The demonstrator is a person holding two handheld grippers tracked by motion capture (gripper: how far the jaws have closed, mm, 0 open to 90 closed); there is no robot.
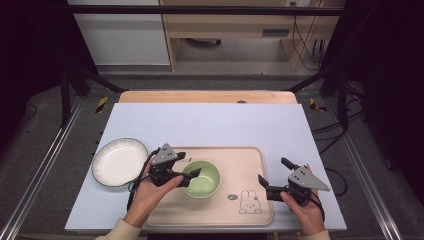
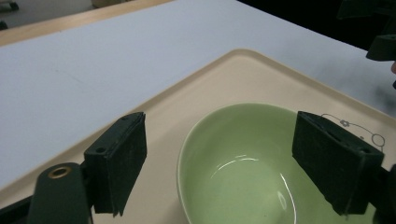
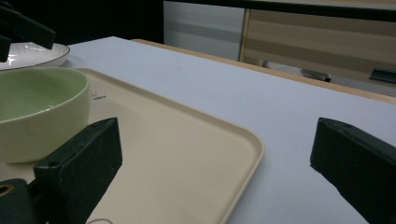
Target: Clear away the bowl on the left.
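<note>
Green bowl [image 1: 201, 178] sits upright and empty on the beige tray [image 1: 250, 160], left of tray centre, clear of the rabbit print [image 1: 247, 202] near the tray's front edge.

Left gripper [image 1: 187, 172] is at the bowl's left rim. In the left gripper view the jaws stand wide apart, straddling the near rim: one pad outside the wall over the tray floor, the other over the bowl's hollow. Neither pad presses on the rim; nothing is held.

Right gripper [image 1: 272, 180] hovers at the tray's right edge, jaws apart and empty, well away from the bowl.

Left hand is clearly the nearer. The bowl is round, so no long axis matters.

White plate [image 1: 119, 161] rests on the table [image 1: 210, 122] just left of the tray.
</note>
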